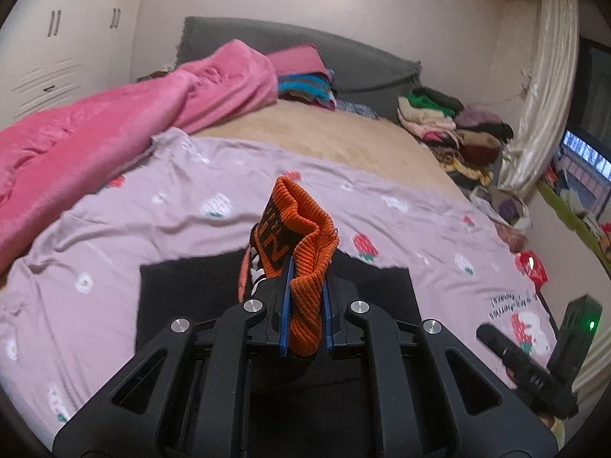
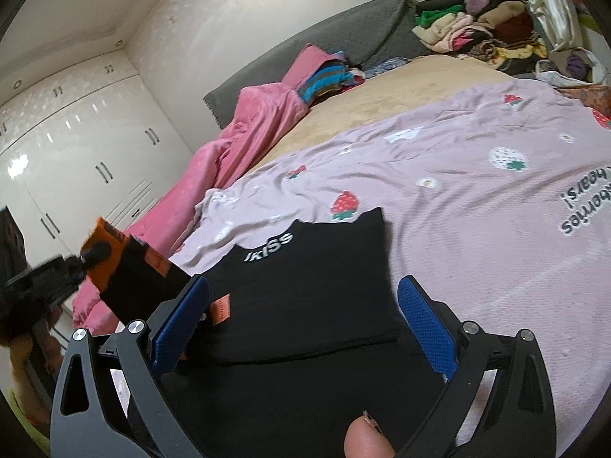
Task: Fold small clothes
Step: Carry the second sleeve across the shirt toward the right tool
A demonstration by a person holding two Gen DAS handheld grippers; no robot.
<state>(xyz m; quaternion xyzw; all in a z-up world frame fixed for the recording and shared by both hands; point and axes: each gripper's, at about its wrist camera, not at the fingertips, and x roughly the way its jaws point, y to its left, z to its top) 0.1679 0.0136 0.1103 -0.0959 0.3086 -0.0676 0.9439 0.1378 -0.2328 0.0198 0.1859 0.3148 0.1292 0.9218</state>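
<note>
My left gripper (image 1: 305, 290) is shut on an orange and black knit garment (image 1: 301, 236) and holds it above the bed. The same garment shows at the left of the right wrist view (image 2: 126, 263), hanging from the left gripper (image 2: 91, 253). A folded black garment with white lettering (image 2: 313, 274) lies flat on the lilac strawberry-print sheet (image 2: 477, 206); it also shows under the left gripper (image 1: 183, 286). My right gripper (image 2: 301, 316) is open and empty, its blue pads (image 2: 424, 316) on either side of the black garment's near part.
A pink blanket (image 1: 95, 129) lies along the left of the bed. A pile of mixed clothes (image 1: 454, 126) sits at the far right corner by a curtain (image 1: 542, 87). White wardrobes (image 2: 76, 145) stand to the left. A grey headboard cover (image 1: 343, 57) is at the back.
</note>
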